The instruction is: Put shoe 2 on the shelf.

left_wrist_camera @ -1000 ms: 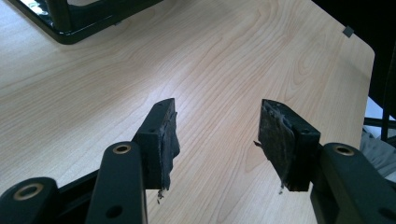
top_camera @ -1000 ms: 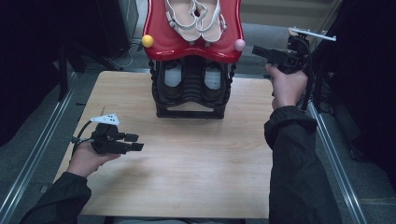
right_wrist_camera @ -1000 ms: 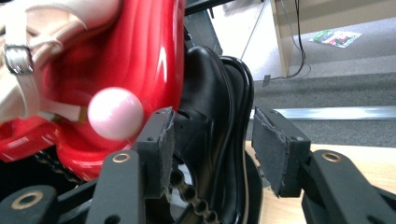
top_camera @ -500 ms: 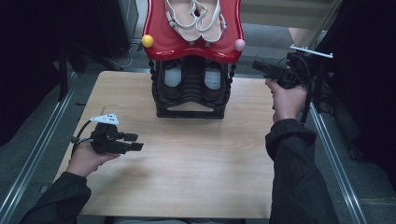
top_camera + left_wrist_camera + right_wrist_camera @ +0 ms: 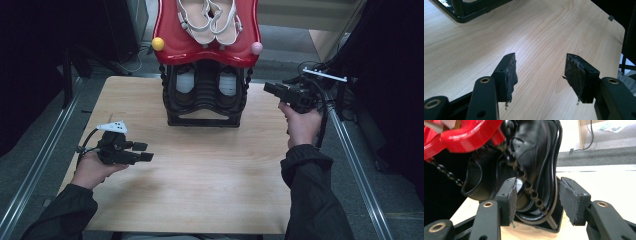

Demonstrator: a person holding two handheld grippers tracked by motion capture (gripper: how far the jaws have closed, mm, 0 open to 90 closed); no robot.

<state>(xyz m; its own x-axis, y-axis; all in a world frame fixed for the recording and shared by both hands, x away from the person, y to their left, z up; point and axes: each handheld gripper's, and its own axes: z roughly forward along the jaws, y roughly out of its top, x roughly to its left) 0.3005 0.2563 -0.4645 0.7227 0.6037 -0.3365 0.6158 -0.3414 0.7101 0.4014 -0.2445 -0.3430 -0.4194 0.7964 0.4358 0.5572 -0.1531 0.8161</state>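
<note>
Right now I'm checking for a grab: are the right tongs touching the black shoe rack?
Apart. The high view shows the right tongs short of the black shoe rack, with bare table between them; their jaws stand open.

Red rack top (image 5: 207,47), black shoes (image 5: 206,85)

High view: from above, looking forward and down over table (image 5: 200,190). Gripper views: low, close; both catching black rack (image 5: 204,97), shared with high view.

R gripper (image 5: 272,90) dropped lower beside shoe rack (image 5: 204,107); L gripper (image 5: 141,151) jaws opening, empty
</note>
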